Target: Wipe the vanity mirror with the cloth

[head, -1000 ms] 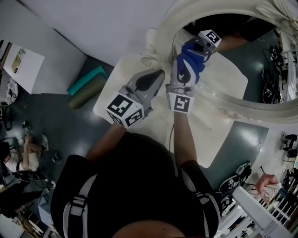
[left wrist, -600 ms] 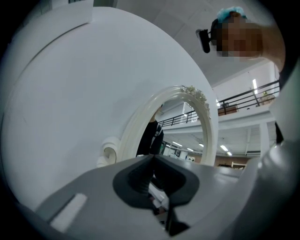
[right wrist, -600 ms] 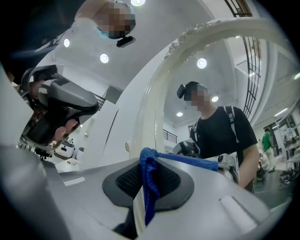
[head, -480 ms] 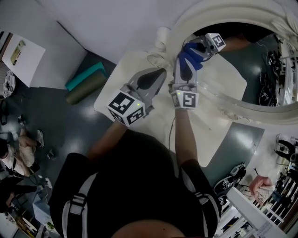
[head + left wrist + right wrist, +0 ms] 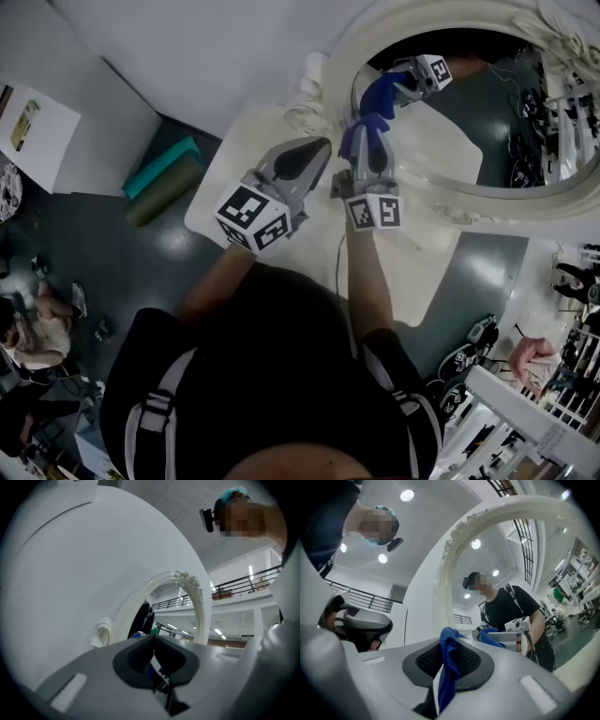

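Far left of the left gripper point(image 5: 314, 150), down on the dark floor: a teal roll point(image 5: 161, 161) with an olive roll point(image 5: 173, 186) touching it.

Left gripper: jaws pressed together, nothing between them. Tips point at the lower-left part of the mirror's cream frame point(image 5: 330, 70), close to it. Can't tell if they touch it.

Right gripper point(image 5: 367, 155): just right of the left one, side by side and apart. Its jaws are pinching the blue cloth point(image 5: 366, 139). In the right gripper view the cloth bunches over the jaw tips and hangs down between the jaws.

Ahead of the right gripper's tips: the oval vanity mirror point(image 5: 478, 122). The cloth meets its own reflection at the glass, just inside the frame's left side, so it reads as on the glass. Further along the glass, the reflected gripper and cloth show, plus a person in a black shirt.

Under both grippers: white table point(image 5: 422, 272), with the mirror's lower rim just beyond the right gripper's right side.
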`<state>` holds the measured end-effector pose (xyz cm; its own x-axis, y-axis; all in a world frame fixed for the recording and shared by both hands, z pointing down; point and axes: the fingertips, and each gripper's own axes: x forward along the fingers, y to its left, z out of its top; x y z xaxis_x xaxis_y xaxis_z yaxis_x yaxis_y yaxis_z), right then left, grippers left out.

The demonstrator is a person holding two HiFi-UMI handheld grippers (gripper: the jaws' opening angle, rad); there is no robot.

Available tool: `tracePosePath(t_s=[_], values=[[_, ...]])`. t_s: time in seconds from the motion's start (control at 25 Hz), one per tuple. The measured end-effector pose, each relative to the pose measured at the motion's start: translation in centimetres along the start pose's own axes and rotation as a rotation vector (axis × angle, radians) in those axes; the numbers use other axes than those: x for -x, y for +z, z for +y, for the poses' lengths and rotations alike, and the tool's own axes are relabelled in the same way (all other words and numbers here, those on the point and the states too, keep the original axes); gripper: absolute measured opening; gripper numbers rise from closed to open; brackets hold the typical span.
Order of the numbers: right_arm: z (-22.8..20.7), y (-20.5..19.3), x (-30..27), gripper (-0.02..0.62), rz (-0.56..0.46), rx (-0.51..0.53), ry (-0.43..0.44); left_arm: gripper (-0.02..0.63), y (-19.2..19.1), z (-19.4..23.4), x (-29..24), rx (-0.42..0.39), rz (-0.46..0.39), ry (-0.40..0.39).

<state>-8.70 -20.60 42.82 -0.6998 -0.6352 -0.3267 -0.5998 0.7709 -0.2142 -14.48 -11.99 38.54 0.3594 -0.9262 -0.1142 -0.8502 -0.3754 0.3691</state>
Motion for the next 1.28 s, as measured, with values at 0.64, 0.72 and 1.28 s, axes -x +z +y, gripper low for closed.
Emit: tracePosePath(t_s=[0.64,0.72,1.28], values=[[-2.8,4.8,10.2,0.043,0.186,0.130,-0.316,0.009,-2.3,-4.7,-2.8,0.002,0.059,-0.140],[-2.8,5.3,11.6,0.043,0.207,0.142,-0.355,0.009,-2.7,-5.0,-2.9,-0.002,0.066,-0.149],[-2.9,3.9,19.2,0.043,0.270,0.100,-0.508,0.009,-8.1,-7.7,-2.5,-0.016,0.183,-0.194]])
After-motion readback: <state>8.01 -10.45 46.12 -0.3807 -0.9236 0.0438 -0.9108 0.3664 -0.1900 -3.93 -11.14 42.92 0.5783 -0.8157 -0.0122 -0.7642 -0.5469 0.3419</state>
